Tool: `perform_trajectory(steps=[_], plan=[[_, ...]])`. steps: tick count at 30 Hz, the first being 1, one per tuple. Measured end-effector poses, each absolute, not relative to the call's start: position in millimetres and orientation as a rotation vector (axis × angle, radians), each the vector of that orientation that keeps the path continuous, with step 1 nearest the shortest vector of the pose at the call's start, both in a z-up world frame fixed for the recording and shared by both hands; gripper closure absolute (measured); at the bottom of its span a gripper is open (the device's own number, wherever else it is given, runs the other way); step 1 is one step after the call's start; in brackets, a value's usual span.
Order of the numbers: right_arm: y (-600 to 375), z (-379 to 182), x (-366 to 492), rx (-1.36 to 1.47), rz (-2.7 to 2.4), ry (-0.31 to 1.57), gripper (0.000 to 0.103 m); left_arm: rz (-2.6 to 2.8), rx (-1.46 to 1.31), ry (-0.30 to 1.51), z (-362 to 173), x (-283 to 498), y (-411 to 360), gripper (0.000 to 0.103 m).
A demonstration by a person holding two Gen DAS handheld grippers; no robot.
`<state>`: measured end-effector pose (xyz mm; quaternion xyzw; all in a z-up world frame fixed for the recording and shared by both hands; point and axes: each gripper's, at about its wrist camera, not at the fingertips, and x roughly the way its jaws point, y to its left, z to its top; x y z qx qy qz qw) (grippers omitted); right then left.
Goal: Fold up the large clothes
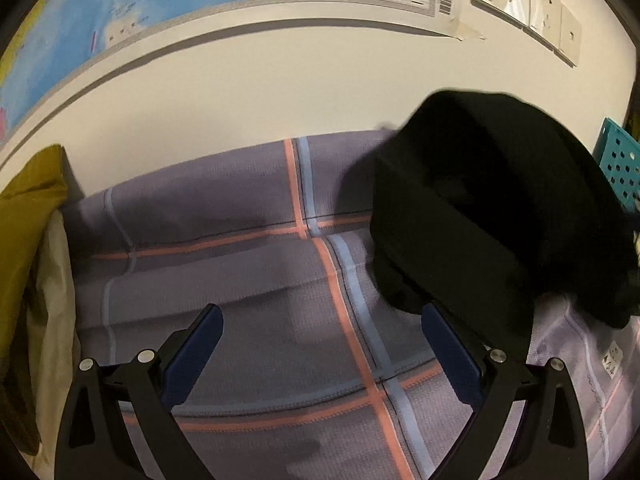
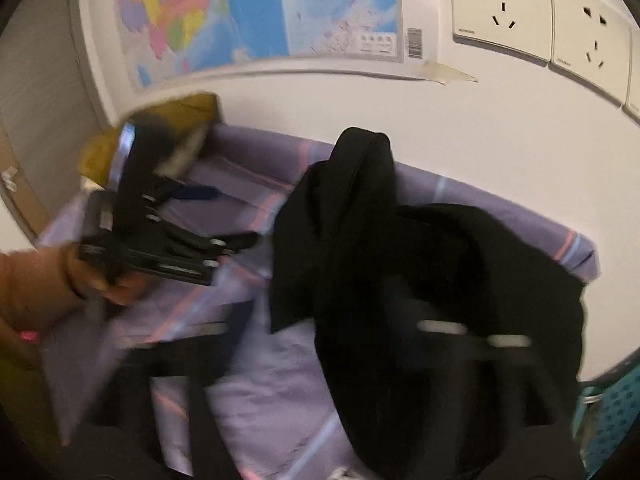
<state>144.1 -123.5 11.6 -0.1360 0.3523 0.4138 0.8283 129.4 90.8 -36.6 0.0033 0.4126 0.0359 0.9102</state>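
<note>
Now, with left claw [image 1: 322,330] gaping empty, right claw's state unreadable through blur, reach rightward and pinch the black garment [image 1: 492,200] edge squarely.

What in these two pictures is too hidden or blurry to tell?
- Right tool: right wrist view, smeared by motion and dark against the black garment; whether it grips cloth is unclear.
- Garment type: both views, bunched up, partly cut off.
- Map text: both views, too small, blurred.
- Teal basket: both views, cut by the edge; contents hidden.
</note>
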Motion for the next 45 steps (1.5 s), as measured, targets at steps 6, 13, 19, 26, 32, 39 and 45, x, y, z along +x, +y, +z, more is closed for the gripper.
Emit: perform_trajectory(steps=[6, 13, 19, 26, 32, 39, 45], plan=[[-98.2, -9.8, 180.9, -0.241, 0.849, 0.835, 0.051, 0.080, 0.026, 0.853, -37.7, 133.1, 93.2, 0.007], [-138.5, 37.3, 158.6, -0.248, 0.756, 0.636, 0.090, 0.003, 0.051, 0.786, -26.6, 130.9, 100.6, 0.007], [-195.8, 112.9, 125.5, -0.235, 0.651, 0.430, 0.095, -0.263, 0.149, 0.668, -4.2, 128.7, 61.9, 0.007], [-222.2, 128.6, 122.0, -0.173, 0.619, 0.413, 0.096, -0.614, 0.183, 0.611, -1.0, 123.1, 8.5, 0.007], [-228.7, 132.8, 116.2, -0.139, 0.606, 0.391, 0.096, -0.572, 0.362, 0.616, -16.5, 125.3, -38.6, 0.013], [-264.8, 149.9, 113.3, -0.083, 0.552, 0.353, 0.097, -0.422, 0.198, 0.781, -10.6, 197.8, -32.2, 0.095], [-311.2, 205.0, 108.0, -0.014, 0.462, 0.260, 0.097, -0.357, 0.173, 0.543, 91.4, 206.8, -57.6, 0.097]])
